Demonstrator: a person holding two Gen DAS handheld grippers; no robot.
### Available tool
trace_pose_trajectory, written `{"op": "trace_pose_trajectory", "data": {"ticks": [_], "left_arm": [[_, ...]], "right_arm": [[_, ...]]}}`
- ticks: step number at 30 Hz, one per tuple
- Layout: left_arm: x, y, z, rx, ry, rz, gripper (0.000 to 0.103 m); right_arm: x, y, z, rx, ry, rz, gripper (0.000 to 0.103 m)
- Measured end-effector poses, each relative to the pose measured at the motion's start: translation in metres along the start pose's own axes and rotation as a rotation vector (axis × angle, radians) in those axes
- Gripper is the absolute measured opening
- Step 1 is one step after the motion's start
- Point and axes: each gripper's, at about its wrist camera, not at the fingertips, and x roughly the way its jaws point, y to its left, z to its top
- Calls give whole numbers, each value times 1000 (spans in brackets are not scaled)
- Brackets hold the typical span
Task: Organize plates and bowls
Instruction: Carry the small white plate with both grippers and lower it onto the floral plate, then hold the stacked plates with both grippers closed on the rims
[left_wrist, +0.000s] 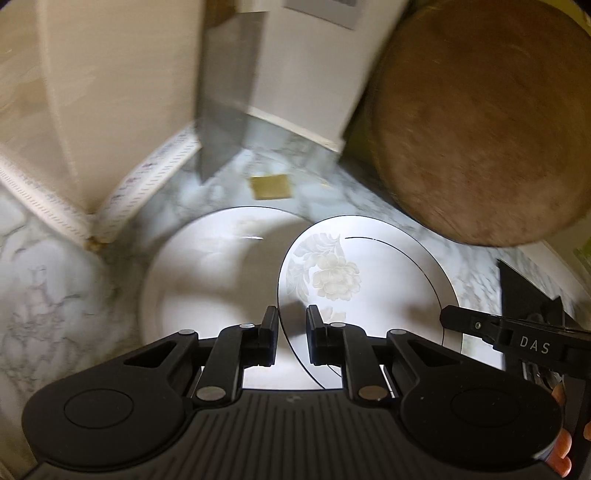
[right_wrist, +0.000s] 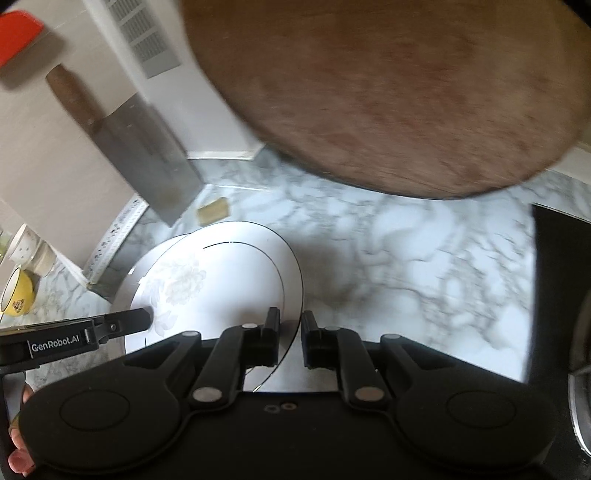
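Note:
A white plate with a grey flower print and dark rim line (left_wrist: 369, 280) (right_wrist: 229, 280) is held between both grippers above the marble counter. My left gripper (left_wrist: 291, 325) has its jaws narrowly apart around the plate's left rim. My right gripper (right_wrist: 290, 328) has its jaws narrowly apart around the plate's right rim. A larger white plate (left_wrist: 214, 273) lies on the counter under it, its edge showing in the right wrist view (right_wrist: 147, 266). Whether the pads press the rim is unclear.
A round wooden cutting board (left_wrist: 484, 122) (right_wrist: 388, 92) leans at the back right. A cleaver (left_wrist: 225, 110) (right_wrist: 147, 155) hangs on the wall. A small yellow pad (left_wrist: 271, 186) lies on the counter. A yellow bowl (right_wrist: 16, 293) and cups (right_wrist: 29, 251) stand far left. A black object (right_wrist: 561, 295) sits right.

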Motion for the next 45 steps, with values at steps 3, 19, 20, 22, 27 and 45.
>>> {"op": "trace_pose_trajectory", "data": {"ticks": [3, 19, 20, 22, 27, 45], "left_arm": [[1, 15, 4, -26, 6, 28, 15], [25, 53, -2, -73, 43, 101, 14], [26, 53, -2, -74, 44, 103, 14], [28, 55, -3, -80, 48, 107, 14], [32, 57, -3, -89, 54, 118, 14], [30, 66, -1, -106, 59, 92, 14]], "right_arm": [[15, 15, 1, -22, 17, 9, 12], [65, 49, -5, -88, 98, 21, 13], [66, 49, -5, -88, 102, 23, 13], [69, 50, -6, -89, 105, 24, 12], [73, 52, -7, -94, 113, 25, 12], [85, 48, -2, -64, 104, 38, 11]]}}
